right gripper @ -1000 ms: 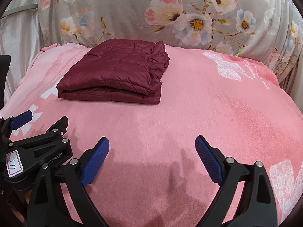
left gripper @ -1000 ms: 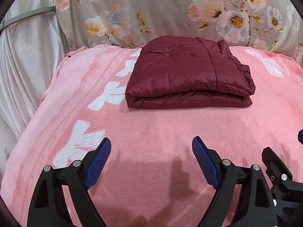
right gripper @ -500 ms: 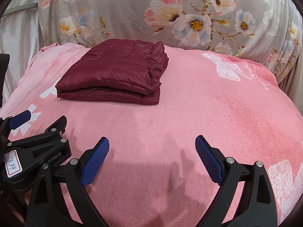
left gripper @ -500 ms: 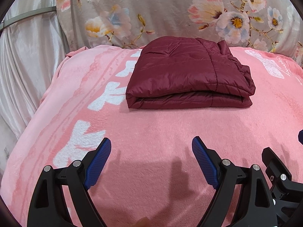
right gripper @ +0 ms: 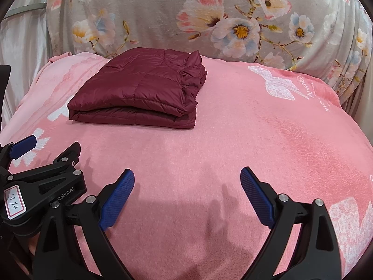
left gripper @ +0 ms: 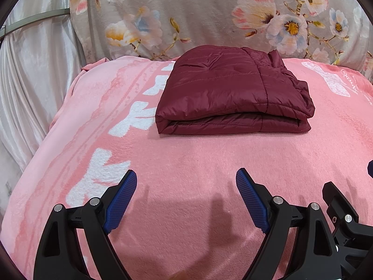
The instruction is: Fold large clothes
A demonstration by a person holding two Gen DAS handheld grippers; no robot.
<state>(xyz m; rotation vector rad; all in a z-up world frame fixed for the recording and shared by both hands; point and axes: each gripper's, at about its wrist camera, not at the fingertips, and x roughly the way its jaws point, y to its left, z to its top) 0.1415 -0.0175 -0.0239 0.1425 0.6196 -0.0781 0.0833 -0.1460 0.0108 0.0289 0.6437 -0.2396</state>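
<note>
Lying unmoved: folded jacket [left gripper: 233, 93]; both grippers still spread wide.

folded jacket [left gripper: 233, 93] on blanket [left gripper: 186, 163], floral cover [left gripper: 198, 16] behind

Folded maroon jacket [right gripper: 139, 93] lies on the pink blanket [right gripper: 233, 140], well ahead. Right gripper [right gripper: 186, 193] hangs spread wide and empty above it; left gripper [right gripper: 35, 163] sits just beside, lower left.
</note>
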